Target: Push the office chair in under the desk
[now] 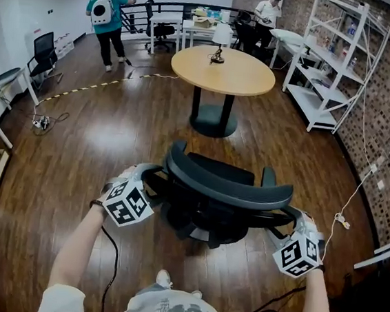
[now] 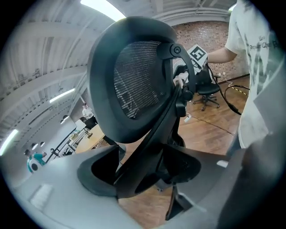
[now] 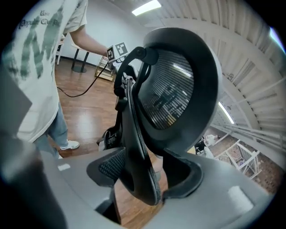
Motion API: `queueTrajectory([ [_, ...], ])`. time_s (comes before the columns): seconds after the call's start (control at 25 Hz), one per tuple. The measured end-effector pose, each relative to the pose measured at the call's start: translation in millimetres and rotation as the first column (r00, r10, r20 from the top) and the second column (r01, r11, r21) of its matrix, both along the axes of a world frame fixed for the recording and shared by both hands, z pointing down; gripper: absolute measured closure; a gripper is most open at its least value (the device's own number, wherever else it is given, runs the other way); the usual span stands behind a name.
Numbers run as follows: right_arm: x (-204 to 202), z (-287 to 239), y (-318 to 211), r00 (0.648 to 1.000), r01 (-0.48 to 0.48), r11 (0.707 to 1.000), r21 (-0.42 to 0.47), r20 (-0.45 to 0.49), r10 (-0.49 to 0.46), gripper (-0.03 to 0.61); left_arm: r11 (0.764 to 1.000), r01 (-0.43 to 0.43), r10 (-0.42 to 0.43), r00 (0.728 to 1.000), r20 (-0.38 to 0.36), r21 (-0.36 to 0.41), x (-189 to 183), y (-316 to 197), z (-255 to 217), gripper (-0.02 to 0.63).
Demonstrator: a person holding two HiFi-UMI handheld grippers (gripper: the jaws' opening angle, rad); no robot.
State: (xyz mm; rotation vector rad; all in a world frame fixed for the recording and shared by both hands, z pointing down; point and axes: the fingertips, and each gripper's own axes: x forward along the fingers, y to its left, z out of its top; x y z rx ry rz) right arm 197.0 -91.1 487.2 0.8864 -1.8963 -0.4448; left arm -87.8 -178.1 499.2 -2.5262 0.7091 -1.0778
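Note:
A black mesh office chair (image 1: 227, 183) stands on the wood floor right in front of me, its back toward me. Past it is a round wooden table (image 1: 248, 78) on a black pedestal. My left gripper (image 1: 152, 178) is at the left edge of the backrest, and my right gripper (image 1: 289, 221) at the right edge. In the left gripper view the backrest frame (image 2: 134, 80) runs between the spread jaws of the left gripper (image 2: 152, 172), with gaps showing. The right gripper view has the frame (image 3: 174, 89) between the right gripper (image 3: 149, 172) jaws, which stand apart.
A small lamp (image 1: 221, 42) sits on the round table. White shelving (image 1: 329, 62) lines the brick wall at right. Two people (image 1: 108, 21) stand by desks at the far end. Cables (image 1: 345, 209) trail on the floor at right, and another chair (image 1: 45, 53) stands far left.

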Motion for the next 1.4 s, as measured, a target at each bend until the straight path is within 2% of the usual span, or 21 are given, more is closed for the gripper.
queueTrajectory([
  [0.12,2,1,2,1.0,-0.012,0.999,-0.047,-0.016,0.011,0.323,0.999,-0.037,0.038,0.996,0.078,-0.015,-1,-3,8,0.293],
  [0.16,6,2,3,0.999,-0.024,0.998,-0.063,-0.026,0.022,0.299,0.999,-0.046,0.048,0.994,0.099,-0.017,-1,-5,10,0.293],
  [0.28,19,11,-1,0.997,-0.057,0.992,-0.113,-0.051,0.051,0.287,0.998,-0.06,0.061,0.99,0.125,-0.019,1,-9,13,0.293],
  [0.52,15,29,-13,0.997,-0.04,0.985,-0.168,-0.076,0.027,0.292,0.997,-0.062,0.067,0.987,0.147,-0.036,2,-10,11,0.291],
  [0.6,10,33,-14,0.996,-0.028,0.985,-0.171,-0.09,0.013,0.356,0.998,-0.064,0.067,0.986,0.154,-0.029,2,-10,13,0.291],
  [0.64,7,34,-14,0.995,-0.024,0.984,-0.175,-0.095,0.008,0.361,0.997,-0.067,0.07,0.985,0.157,-0.023,0,-10,13,0.293],
  [1.04,0,43,-26,0.996,-0.014,0.984,-0.18,-0.093,-0.003,0.371,0.997,-0.078,0.08,0.98,0.183,-0.02,-5,-17,13,0.307],
  [1.4,-11,60,-42,0.995,-0.011,0.982,-0.19,-0.101,-0.008,0.417,0.995,-0.092,0.095,0.98,0.173,-0.025,-13,-32,16,0.302],
])
